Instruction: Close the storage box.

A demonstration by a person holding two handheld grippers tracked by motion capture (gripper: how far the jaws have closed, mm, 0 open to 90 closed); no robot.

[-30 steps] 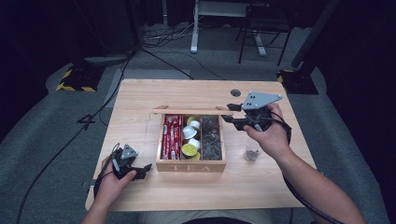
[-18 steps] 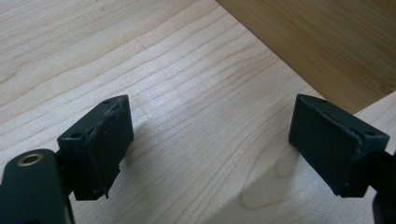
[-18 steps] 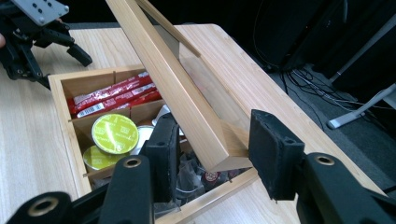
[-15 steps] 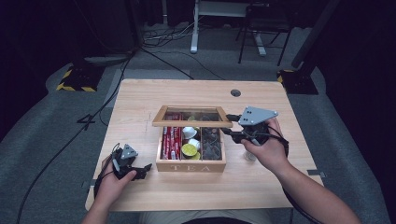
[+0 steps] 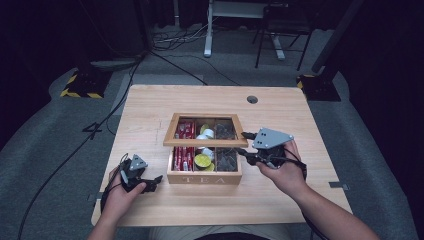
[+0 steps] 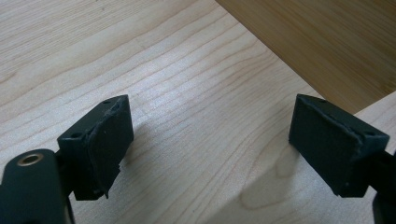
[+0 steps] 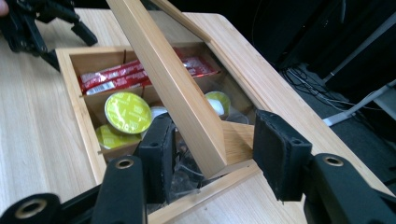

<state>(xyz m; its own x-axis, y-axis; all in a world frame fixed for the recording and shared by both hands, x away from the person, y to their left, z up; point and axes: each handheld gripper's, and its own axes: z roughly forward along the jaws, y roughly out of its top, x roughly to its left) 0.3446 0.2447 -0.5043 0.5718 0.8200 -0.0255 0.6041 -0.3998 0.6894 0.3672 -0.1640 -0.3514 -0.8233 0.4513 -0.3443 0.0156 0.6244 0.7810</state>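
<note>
- my right gripper [image 5: 243, 144] sits right of centre in the high view, its jaws spread wide around the front rail of the lid [image 7: 175, 93], not clamped on it.
- the lid is tilted, half lowered over the tea box [image 5: 205, 177] at centre frame.
- inside i see red sachets [image 7: 116, 77] and a green capsule [image 7: 127, 112].
- my left gripper [image 5: 151, 182], lower left, rests on the table [image 5: 150, 105], jaws apart and holding nothing.

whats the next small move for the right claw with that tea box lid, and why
Probably keep easing the lid down onto the tea box: it hangs tilted, partly closed, its corner between the right claw's open jaws. The left claw rests open on the table.
</note>
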